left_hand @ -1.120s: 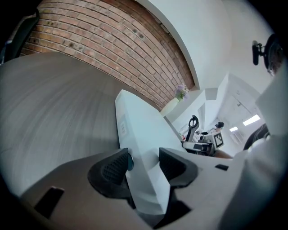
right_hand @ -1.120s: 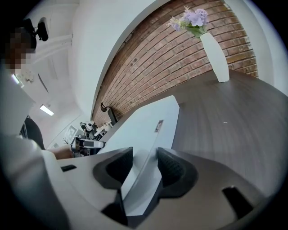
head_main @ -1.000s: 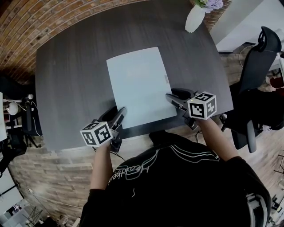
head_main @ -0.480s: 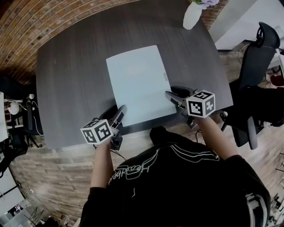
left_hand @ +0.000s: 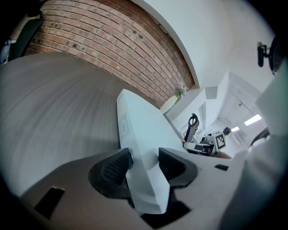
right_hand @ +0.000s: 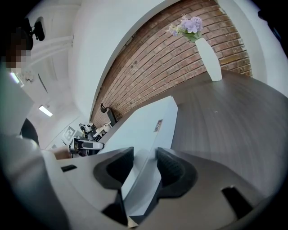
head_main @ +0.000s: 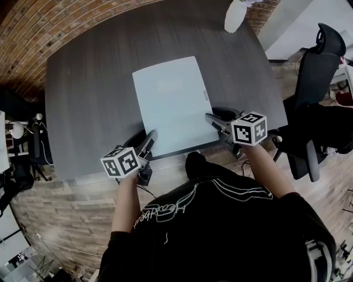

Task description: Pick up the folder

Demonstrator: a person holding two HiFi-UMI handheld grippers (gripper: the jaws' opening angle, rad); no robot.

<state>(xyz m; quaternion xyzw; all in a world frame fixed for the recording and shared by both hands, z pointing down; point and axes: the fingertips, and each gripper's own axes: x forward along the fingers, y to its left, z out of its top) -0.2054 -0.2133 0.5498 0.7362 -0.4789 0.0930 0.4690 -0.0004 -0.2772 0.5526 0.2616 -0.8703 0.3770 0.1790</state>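
Folder (head_main: pixel 171 102) nearer, left tool (head_main: pixel 150 137), right tool (head_main: pixel 210 118) clamping

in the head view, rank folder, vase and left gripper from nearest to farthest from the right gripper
1. folder, held by the right gripper.
2. left gripper, across the folder on its left side.
3. vase, at the far edge of the table.

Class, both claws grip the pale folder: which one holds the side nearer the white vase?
The right claw, at the near right corner of the folder; the vase stands at the table's far right. The left claw holds the near left corner.
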